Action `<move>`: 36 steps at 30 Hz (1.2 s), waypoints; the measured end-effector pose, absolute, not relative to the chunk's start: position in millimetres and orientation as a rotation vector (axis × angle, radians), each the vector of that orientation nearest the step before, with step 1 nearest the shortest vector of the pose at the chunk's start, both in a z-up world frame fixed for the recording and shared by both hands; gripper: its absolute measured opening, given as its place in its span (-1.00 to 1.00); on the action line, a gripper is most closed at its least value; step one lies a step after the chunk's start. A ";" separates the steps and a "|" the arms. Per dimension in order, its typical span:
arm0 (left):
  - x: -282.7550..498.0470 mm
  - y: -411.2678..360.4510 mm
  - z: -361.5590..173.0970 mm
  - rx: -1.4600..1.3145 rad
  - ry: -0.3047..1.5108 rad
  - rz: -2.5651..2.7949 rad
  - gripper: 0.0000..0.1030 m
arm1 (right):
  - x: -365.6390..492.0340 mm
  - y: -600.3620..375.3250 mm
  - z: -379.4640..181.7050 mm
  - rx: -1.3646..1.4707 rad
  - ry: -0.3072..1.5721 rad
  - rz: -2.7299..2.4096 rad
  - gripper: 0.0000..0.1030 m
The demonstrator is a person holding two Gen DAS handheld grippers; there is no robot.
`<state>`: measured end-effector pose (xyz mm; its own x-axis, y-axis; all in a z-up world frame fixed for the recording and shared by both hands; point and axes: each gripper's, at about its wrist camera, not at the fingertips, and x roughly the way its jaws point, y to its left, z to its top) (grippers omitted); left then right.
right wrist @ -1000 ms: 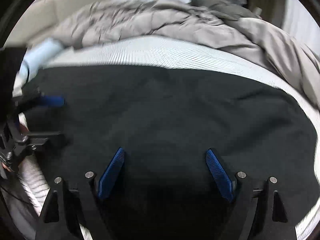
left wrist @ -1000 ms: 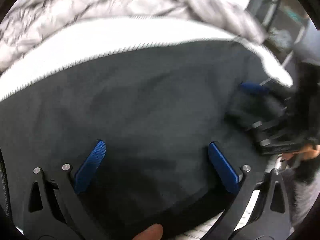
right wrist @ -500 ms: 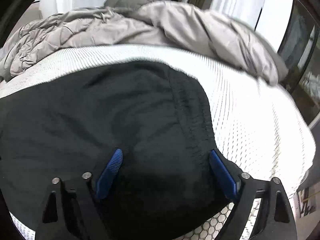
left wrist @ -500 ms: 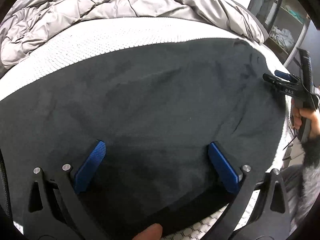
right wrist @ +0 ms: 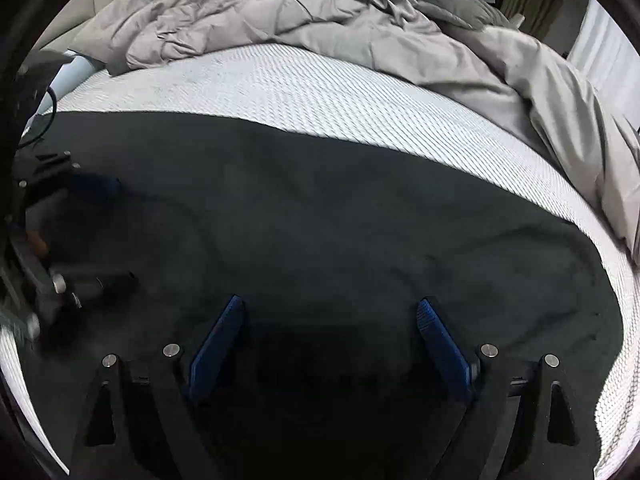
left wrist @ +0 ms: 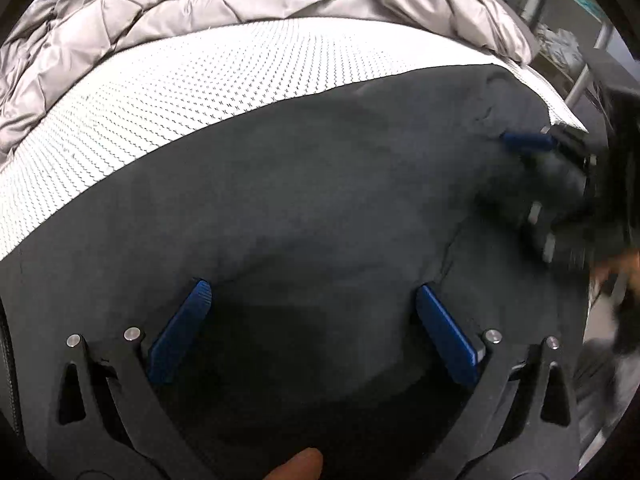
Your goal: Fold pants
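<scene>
Dark pants (left wrist: 320, 208) lie spread flat on a white mattress (left wrist: 168, 92), filling the lower half of both wrist views (right wrist: 360, 224). My left gripper (left wrist: 312, 292) hovers over the cloth, open, its blue pads wide apart with nothing pinched. My right gripper (right wrist: 330, 308) is open too, above the pants, nothing between its pads. In the left wrist view the right gripper (left wrist: 536, 168) shows blurred at the right edge, over the pants. In the right wrist view the left gripper (right wrist: 76, 232) shows blurred at the left edge.
A crumpled grey quilt (right wrist: 320, 28) is piled along the far side of the mattress (right wrist: 360, 104). The mattress edge curves close on the right (right wrist: 616, 380). A metal shelf rack (left wrist: 568, 36) stands beyond the bed's far right corner. A fingertip (left wrist: 296, 466) shows at the bottom.
The right wrist view swung right to the pants' end over bare mattress, then back left over the cloth. In the left wrist view the right gripper drew off to the bed's edge and came back.
</scene>
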<state>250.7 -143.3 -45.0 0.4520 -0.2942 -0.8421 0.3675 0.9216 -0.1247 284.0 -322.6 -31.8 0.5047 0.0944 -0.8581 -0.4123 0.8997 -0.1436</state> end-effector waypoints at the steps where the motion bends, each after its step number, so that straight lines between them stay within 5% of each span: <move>1: 250.4 -138.3 -44.5 0.078 1.027 -0.399 0.98 | 284.4 -341.2 -26.2 -0.359 0.989 0.254 0.73; 8: 249.2 -113.1 -41.9 0.020 1.029 -0.364 0.98 | 295.3 -465.8 -27.6 -0.095 1.001 -0.060 0.84; 16: 275.0 -109.9 -2.4 -0.131 0.936 -0.380 0.98 | 278.3 -402.5 21.3 -0.162 0.861 0.046 0.84; 24: 306.3 -114.3 -44.7 -0.045 1.014 -0.339 0.97 | 319.9 -306.9 -39.6 -0.303 1.008 0.336 0.83; 32: 305.3 -110.1 -40.0 -0.042 1.021 -0.310 0.97 | 348.3 -453.3 -34.5 -0.107 0.995 -0.066 0.86; 36: 302.8 -115.1 -31.0 -0.052 1.025 -0.300 0.97 | 340.7 -447.7 -18.5 -0.136 0.945 -0.108 0.86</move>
<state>302.8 -115.1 -31.0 0.4821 -0.2703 -0.8333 0.2216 0.9579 -0.1825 340.7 -447.7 -18.5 0.5816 -0.1515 -0.7992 0.0322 0.9860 -0.1635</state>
